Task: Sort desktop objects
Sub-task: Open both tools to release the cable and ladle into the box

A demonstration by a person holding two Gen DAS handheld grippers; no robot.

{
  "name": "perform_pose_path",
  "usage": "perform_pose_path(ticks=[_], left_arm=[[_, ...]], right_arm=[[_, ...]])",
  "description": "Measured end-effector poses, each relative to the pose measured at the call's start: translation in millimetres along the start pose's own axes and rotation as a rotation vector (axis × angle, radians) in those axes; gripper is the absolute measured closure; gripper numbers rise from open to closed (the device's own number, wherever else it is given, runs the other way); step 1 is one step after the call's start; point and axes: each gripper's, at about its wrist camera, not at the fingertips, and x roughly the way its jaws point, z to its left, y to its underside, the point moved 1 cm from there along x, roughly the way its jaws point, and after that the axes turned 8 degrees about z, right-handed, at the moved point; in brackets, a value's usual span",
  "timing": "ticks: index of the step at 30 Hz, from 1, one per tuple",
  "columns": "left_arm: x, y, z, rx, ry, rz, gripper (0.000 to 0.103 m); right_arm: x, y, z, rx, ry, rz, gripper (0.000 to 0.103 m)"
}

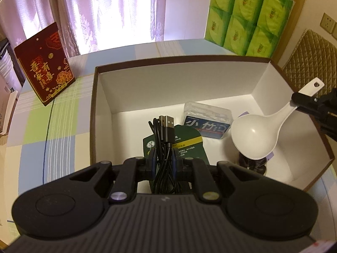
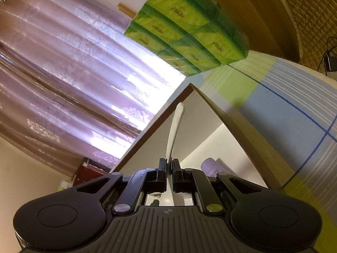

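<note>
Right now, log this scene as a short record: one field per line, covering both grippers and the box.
left gripper: shut on a bundled black cable, held over the box
right gripper: shut on the handle of a white spoon
box: open, white inside, brown rim
in the box: clear plastic case, dark green packet, dark bottle under the spoon bowl
outside the box: red card, green tissue packs

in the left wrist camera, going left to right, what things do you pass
red gift box → black USB cable held in the left gripper → clear plastic box with a blue label → white spoon → right gripper on the spoon's handle.
</note>
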Motion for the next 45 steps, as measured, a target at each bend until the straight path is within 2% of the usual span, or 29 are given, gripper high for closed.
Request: perform_pose_path(ticks=[6, 15, 25, 27, 28, 30, 31, 34, 45], left_arm=[[15.3, -5.7, -0.5, 0.010, -0.027, 0.021, 0.092], [8.9, -10.0, -5.8, 0.043, -0.030, -0.011, 0.091], [5.0, -2.3, -3.0, 0.029, -0.025, -0.006, 0.091], [4.5, -0.9, -2.9, 0.026, -0.024, -0.002, 0.090], [4.0, -0.4, -2.5, 0.021, -0.022, -0.002, 0.087], [2.5, 0.5, -1.0, 0.005, -0.013, -0.001, 0.082], [1.6, 0.9, 0.1, -0.006, -0.008, 0.000, 0.080], [-1.1, 2.2, 1.2, -0.022, 0.004, -0.003, 0.075], [-7.8, 8.2, -1.9, -0.044, -0.001, 0.006, 0.063]], right_arm=[[7.6, 1.9, -0.5, -0.006, 0.016, 0.013, 0.102], [13.0, 2.2, -0.6, -0.019, 0.027, 0.027, 0.102], [20.8, 3.5, 9.2, -0.110, 0.072, 0.050, 0.102], [24.1, 4.9, 14.2, -0.166, 0.086, 0.070, 0.100], [26.2, 5.9, 16.6, -0.193, 0.093, 0.087, 0.098], [28.0, 9.3, 21.7, -0.238, 0.104, 0.108, 0.063], [26.3, 11.0, 23.6, -0.250, 0.108, 0.098, 0.027], [20.6, 16.9, 29.5, -0.294, 0.067, 0.081, 0.026], [16.9, 31.5, 37.8, -0.443, 0.168, 0.172, 0.021]])
